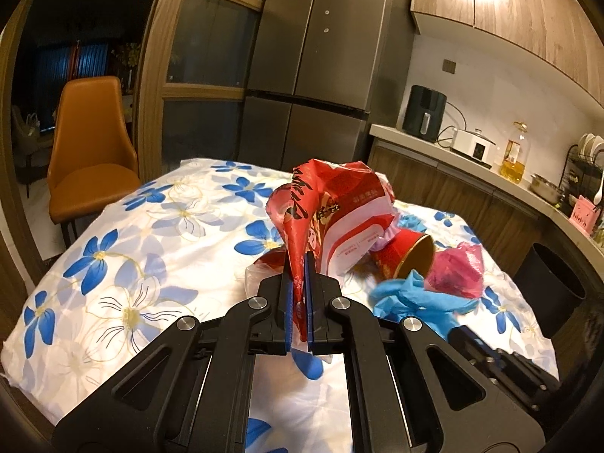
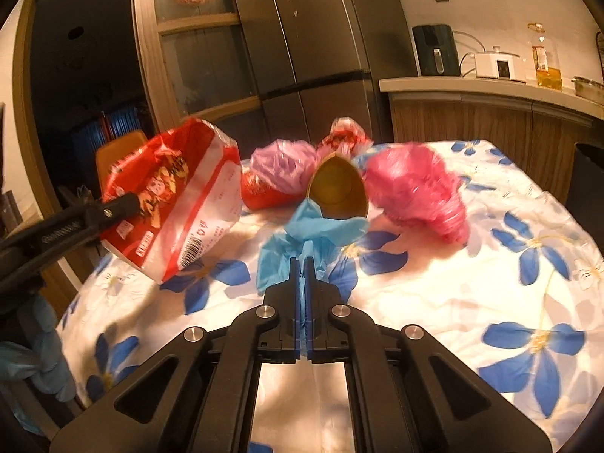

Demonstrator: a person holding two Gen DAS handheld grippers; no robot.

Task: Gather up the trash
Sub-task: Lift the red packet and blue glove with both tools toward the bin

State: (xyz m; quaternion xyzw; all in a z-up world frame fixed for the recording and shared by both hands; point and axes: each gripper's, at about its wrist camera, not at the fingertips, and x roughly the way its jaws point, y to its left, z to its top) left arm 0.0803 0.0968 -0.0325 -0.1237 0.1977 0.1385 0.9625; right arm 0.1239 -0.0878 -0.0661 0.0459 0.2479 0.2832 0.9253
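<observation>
Both hand-held grippers are clenched on trash: the left gripper (image 1: 300, 264) pinches a crumpled red and white plastic snack bag (image 1: 339, 211), lifted above the table with the white, blue-flowered cloth (image 1: 151, 234). The right gripper (image 2: 301, 264) grips a crumpled light blue plastic glove (image 2: 302, 234), which lies just before a tipped red paper cup (image 2: 338, 188), beside a pink plastic bag (image 2: 415, 188).

Motion blur smears the pink bag (image 2: 415, 188); the blue glove (image 2: 302, 238) hides the cup's (image 2: 336, 188) lower rim
</observation>
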